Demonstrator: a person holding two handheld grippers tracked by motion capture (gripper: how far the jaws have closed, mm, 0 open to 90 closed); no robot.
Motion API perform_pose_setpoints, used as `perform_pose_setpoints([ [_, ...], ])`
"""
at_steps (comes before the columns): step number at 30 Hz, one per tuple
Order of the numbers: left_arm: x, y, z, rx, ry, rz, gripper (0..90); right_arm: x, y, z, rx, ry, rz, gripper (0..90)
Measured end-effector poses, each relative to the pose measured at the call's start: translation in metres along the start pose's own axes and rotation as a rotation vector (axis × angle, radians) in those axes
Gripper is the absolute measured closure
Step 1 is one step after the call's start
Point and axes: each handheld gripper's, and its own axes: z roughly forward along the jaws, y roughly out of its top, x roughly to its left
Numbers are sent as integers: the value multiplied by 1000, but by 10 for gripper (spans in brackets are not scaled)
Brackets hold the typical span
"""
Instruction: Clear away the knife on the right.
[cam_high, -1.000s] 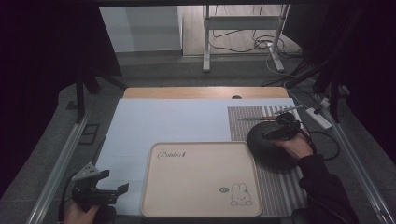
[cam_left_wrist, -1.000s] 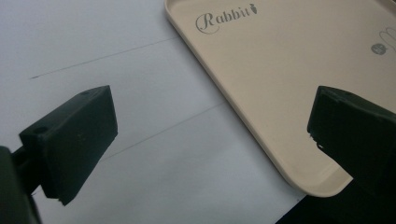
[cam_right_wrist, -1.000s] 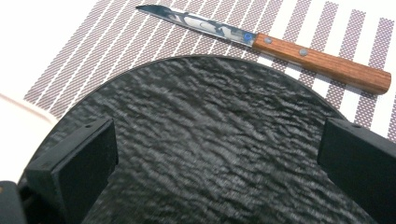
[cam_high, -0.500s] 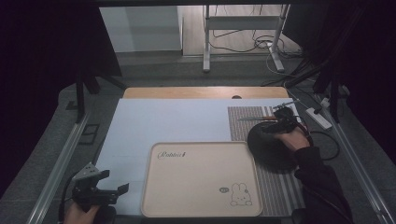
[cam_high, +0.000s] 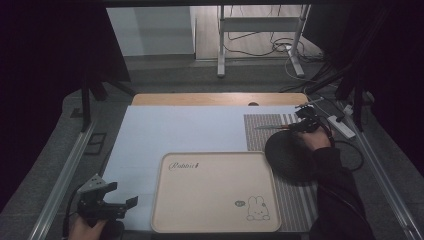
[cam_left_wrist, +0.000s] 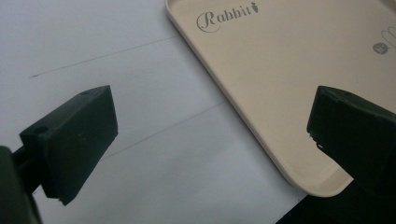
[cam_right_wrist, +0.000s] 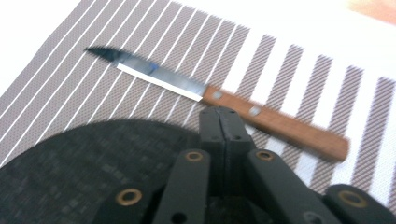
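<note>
Right gripper (cam_high: 302, 123): fingers have just closed, pressed together with nothing between them, just short of the knife's handle.
Knife (cam_right_wrist: 219, 105): flat on the striped mat (cam_right_wrist: 299, 70), wooden handle, blade tip pointing away from the gripper; beside the black round mat (cam_high: 290, 157).
Left gripper (cam_high: 107, 202): fingers wide apart, empty, over the white sheet (cam_left_wrist: 93, 46) near the tray's corner.
Tray (cam_high: 215, 195): beige, at the near middle of the table.

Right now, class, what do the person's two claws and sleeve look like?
Both are black two-jaw tools. The left claw has blocky, square-ended jaws and a grey three-cornered plate on top. The right claw shows brass-coloured rivets on its linkage; a dark sleeve covers that arm.
</note>
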Motion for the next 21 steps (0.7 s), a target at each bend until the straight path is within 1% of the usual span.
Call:
perform_pose_setpoints([
  [2,0,0,0,0,0,0,18,-4,4,3,-1,-7,14,892],
  [4,0,0,0,0,0,-2,18,-8,8,7,3,-28,8,892],
  [7,0,0,0,-1,-1,-4,18,-14,12,13,-2,-56,21,892],
  [11,0,0,0,0,0,-4,19,-23,15,21,2,-81,39,892],
  [14,0,0,0,0,0,-5,19,-28,16,29,15,-88,47,892],
  [17,0,0,0,0,0,-5,19,-31,16,36,28,-102,41,892],
  [21,0,0,0,1,1,-4,20,-33,14,39,49,-102,43,892],
])
